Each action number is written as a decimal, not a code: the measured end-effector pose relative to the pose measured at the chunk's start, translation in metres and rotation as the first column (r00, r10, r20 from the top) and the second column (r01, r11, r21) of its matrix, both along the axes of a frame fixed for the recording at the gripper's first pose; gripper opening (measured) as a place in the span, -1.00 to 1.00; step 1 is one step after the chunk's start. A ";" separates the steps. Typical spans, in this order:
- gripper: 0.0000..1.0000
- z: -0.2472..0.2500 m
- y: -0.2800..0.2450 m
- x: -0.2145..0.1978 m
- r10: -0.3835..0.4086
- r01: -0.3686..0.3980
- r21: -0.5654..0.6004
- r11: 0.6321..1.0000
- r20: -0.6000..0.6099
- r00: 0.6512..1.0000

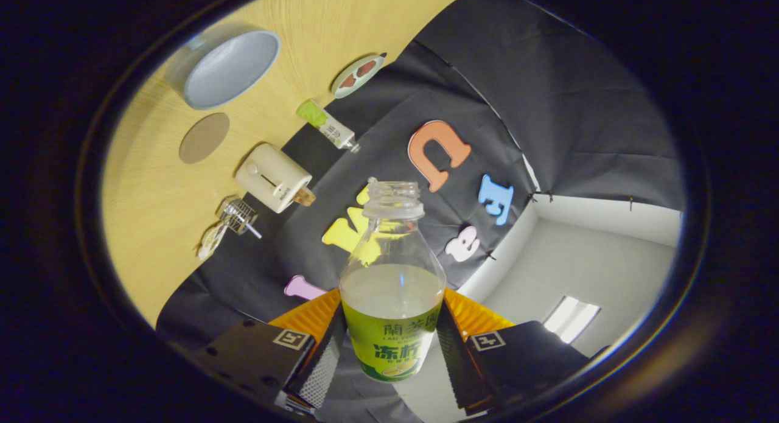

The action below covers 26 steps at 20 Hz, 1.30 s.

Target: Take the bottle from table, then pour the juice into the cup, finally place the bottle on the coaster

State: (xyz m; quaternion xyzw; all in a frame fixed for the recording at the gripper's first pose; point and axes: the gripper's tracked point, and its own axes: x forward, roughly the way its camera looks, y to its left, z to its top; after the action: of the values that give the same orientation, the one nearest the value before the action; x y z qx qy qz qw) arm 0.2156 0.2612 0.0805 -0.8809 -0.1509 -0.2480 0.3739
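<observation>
Clear bottle [391, 289] clamped between two fingers [322, 356]; one cup [228, 67].

dim booth | bright ceiling light [571, 318] | sharp centre | fisheye-warped edges

Bottle [392, 301] label – green, large Chinese characters "冻柠", small Latin line "LAN…" – rest unreadable.

bottle [392, 289]: clear glossy plastic, glossy printed label
bench [152, 198]: matt light wood grain, upper left of frame
bowl [228, 67]: smooth, matt
toaster [274, 178]: smooth cream plastic
tongs [389, 350]: ribbed pads gripping the bottle
</observation>
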 end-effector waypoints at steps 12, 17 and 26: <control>0.61 -0.026 -0.008 0.009 0.028 -0.023 0.090 0.996 -0.052 0.998; 0.62 -0.047 -0.021 0.023 0.098 -0.071 0.274 0.959 -0.088 0.991; 0.62 -0.087 -0.039 0.047 0.326 -0.116 0.779 0.616 -0.118 0.938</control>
State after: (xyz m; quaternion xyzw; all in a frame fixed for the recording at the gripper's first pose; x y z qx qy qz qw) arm 0.2624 0.2224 -0.0064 -0.6394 -0.0928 -0.1280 0.7525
